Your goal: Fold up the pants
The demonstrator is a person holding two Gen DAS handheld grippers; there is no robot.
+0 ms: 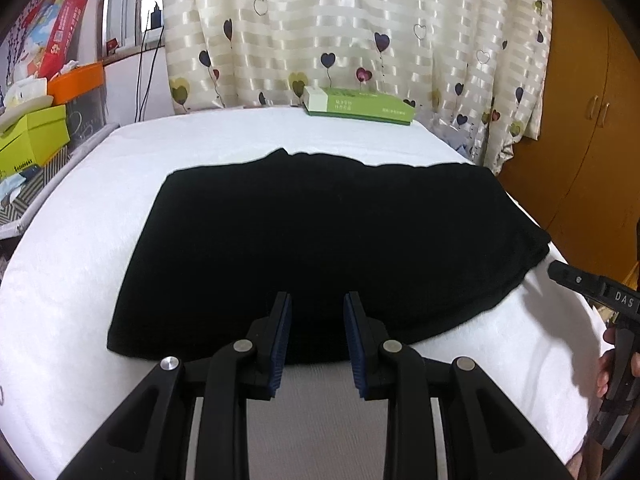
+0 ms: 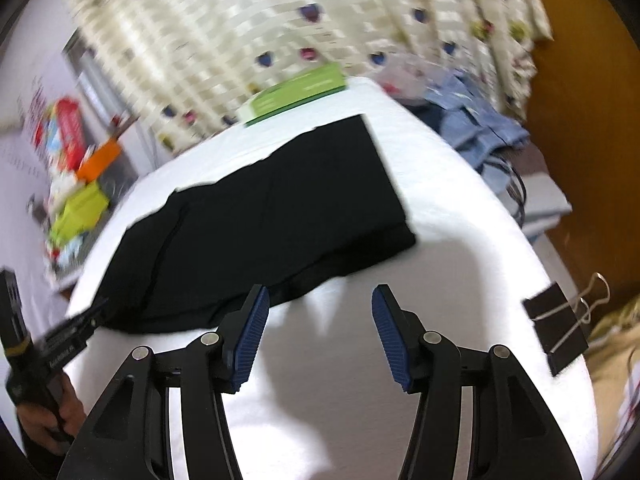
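The black pants (image 1: pixel 320 240) lie folded into one flat rectangle in the middle of the white table (image 1: pixel 80 240). Your left gripper (image 1: pixel 317 312) hovers at their near edge, fingers apart and empty. Your right gripper (image 2: pixel 316 320) is also spread wide, holding nothing, over bare cloth. Behind stand one green box (image 1: pixel 358 106), a heart-patterned curtain (image 1: pixel 340 28) and a wooden wardrobe (image 1: pixel 592 100). One binder clip (image 2: pixel 556 328) grips the table edge.

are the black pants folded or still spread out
Folded. The black pants lie as one compact block on the white cover, no separate legs showing, with stacked layers at the right edge. Neither claw holds them.
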